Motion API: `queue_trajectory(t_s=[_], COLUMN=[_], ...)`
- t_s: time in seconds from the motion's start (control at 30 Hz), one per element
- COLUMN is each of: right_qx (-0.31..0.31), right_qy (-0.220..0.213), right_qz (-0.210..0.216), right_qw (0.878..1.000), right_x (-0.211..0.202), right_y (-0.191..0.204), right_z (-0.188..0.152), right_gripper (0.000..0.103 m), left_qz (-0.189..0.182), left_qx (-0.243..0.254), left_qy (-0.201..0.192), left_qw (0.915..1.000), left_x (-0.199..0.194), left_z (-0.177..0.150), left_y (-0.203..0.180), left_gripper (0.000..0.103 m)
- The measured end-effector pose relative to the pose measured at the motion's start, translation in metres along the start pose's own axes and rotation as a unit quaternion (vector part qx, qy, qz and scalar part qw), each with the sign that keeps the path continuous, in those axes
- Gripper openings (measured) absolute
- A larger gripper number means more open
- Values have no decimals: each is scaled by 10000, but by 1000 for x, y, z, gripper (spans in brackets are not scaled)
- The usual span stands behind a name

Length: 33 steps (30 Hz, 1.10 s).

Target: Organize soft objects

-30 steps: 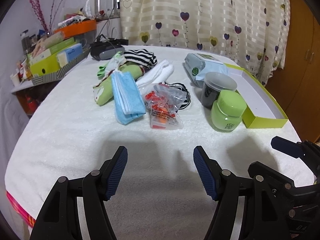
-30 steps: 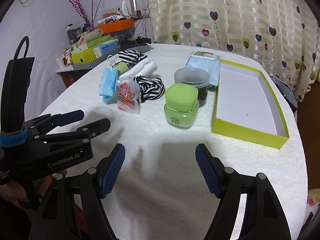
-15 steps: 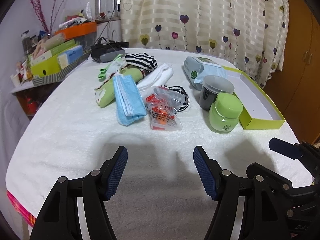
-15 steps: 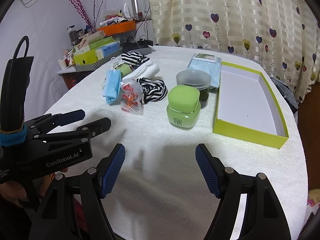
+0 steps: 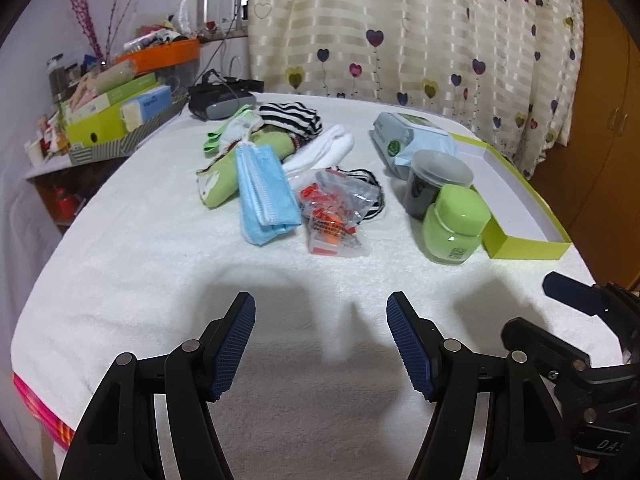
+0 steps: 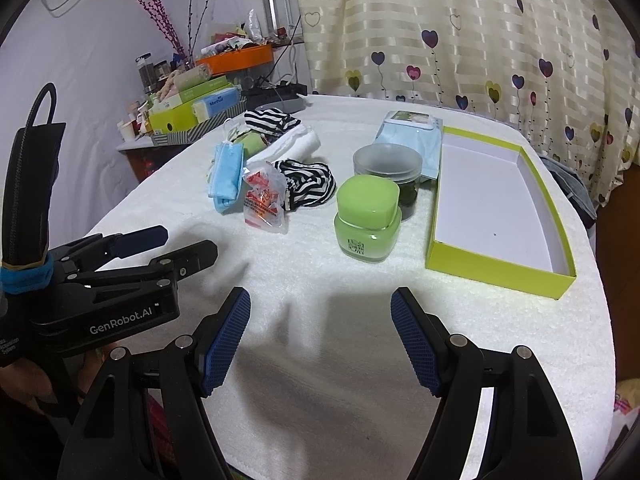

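A heap of soft things lies mid-table: blue face masks (image 5: pixel 266 192) (image 6: pixel 226 174), a green cloth (image 5: pixel 224 176), white cloth (image 5: pixel 324 152) and striped cloths (image 5: pixel 292 118) (image 6: pixel 308 184), and a clear bag of red packets (image 5: pixel 334 216) (image 6: pixel 262 198). An open lime-green box (image 6: pixel 500 204) (image 5: pixel 520 216) lies at the right. My left gripper (image 5: pixel 320 340) is open and empty over the near table; it also shows in the right wrist view (image 6: pixel 172 244). My right gripper (image 6: pixel 320 336) is open and empty beside it.
A green jar (image 6: pixel 368 220) (image 5: pixel 454 226), a dark lidded tub (image 6: pixel 388 168) (image 5: pixel 436 184) and a wipes pack (image 5: pixel 412 140) stand left of the box. Cluttered trays and boxes (image 5: pixel 116 108) sit on a shelf at far left. A heart-print curtain (image 6: pixel 460 28) hangs behind.
Both grippers have drawn back a little from the objects and stayed open. Nothing on the table has moved.
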State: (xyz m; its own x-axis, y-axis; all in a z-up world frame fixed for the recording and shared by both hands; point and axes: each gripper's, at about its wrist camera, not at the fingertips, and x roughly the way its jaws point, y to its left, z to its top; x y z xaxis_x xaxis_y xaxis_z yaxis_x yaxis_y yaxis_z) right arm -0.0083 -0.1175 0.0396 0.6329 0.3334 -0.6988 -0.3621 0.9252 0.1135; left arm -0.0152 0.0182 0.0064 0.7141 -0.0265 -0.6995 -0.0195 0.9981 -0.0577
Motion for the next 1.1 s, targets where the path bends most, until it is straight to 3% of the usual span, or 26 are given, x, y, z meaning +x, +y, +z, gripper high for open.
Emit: queue_trajectory(t_s=[1.1], right_qx=[-282], right_qy=[-113], right_qz=[194], right_qw=[9994], right_x=[8], right_y=[20], right_z=[22], right_gripper=[73], left_qz=[-141], left_qx=[-133], left_qy=[-123], left_qw=[9997], left_x=[9], left_z=[7], left_y=[25], left_gripper=[68])
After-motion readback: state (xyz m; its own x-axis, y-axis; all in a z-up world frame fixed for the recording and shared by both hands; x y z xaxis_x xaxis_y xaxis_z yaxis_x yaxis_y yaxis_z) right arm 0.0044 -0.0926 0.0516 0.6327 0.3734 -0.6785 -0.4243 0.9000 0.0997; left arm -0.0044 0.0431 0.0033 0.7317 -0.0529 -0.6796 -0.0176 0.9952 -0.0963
